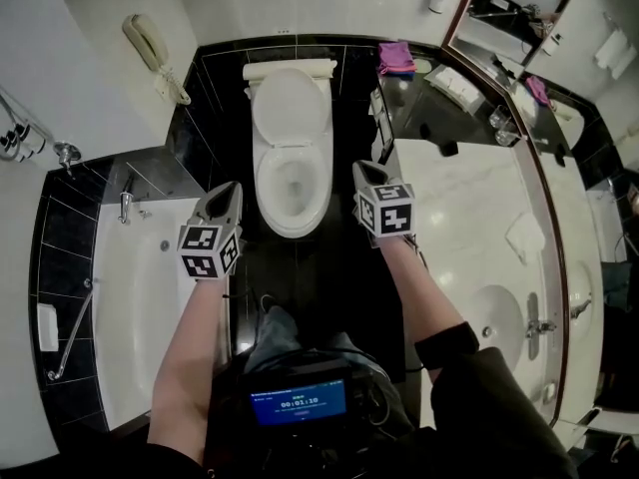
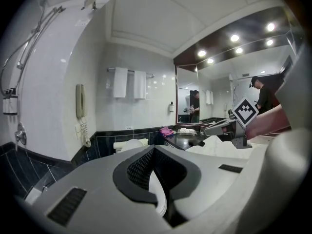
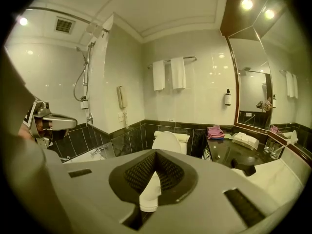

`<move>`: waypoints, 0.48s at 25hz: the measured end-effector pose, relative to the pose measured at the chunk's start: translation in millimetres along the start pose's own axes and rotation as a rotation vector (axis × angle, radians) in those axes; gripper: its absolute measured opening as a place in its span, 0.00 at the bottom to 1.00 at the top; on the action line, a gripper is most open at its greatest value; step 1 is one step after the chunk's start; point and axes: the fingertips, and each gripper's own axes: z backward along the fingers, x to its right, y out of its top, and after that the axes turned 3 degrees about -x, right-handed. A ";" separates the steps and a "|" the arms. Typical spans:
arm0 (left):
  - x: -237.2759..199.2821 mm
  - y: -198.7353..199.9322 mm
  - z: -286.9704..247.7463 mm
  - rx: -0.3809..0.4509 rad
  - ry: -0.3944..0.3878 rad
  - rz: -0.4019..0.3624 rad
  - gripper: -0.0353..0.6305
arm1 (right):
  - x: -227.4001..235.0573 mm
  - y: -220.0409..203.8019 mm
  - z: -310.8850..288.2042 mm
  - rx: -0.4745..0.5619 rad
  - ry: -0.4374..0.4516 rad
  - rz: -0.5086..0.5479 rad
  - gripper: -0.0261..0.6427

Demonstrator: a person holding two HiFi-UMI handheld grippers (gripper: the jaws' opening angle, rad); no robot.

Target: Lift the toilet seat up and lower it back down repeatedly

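Fixture: white glazed toilet (image 1: 268, 193), smooth and glossy, set against a wall of black gloss tiles (image 1: 215, 98) with pale grout lines.

Toilet seat (image 1: 293, 223): I read it as the flat oval ring lying on the bowl, though at this size ring and bare rim are hard to separate. It sits centre frame in the head view, between the two tools. Its long axis runs from the cistern (image 1: 290, 69) toward the person, with the rounded front end pointing at the person. The lid (image 1: 290, 106), a solid oval panel, stands raised and leans back on the cistern.

Left gripper (image 1: 230, 190): grey matte plastic shell and dark ribbed pads. The pads meet at the tip with nothing between them. It is held beside the bowl's left flank.

Right gripper (image 1: 364, 171): same build, pads likewise pressed together and empty. It is held beside the bowl's right flank. Each tool carries a black-and-white marker cube (image 1: 387, 211). Neither tool visibly touches the seat.

Surroundings:
- A white bathtub (image 1: 140, 297) lies to the left.
- A cream wall phone (image 1: 148, 43) with a coiled cord hangs above it.
- A black polished counter (image 1: 419, 118) stands to the right, with a folded pink cloth (image 1: 396, 58) at its far corner.
- Two white towels (image 2: 127, 82) hang on a bar above the toilet.
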 end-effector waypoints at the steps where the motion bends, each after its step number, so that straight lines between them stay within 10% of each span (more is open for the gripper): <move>1: 0.7 0.7 0.5 0.000 -0.002 -0.001 0.03 | 0.1 1.0 1.1 0.000 0.000 -0.001 0.06; 12: 1.5 -0.5 5.7 0.000 -0.018 -0.007 0.03 | -5.6 7.2 3.3 -0.009 -0.004 0.039 0.06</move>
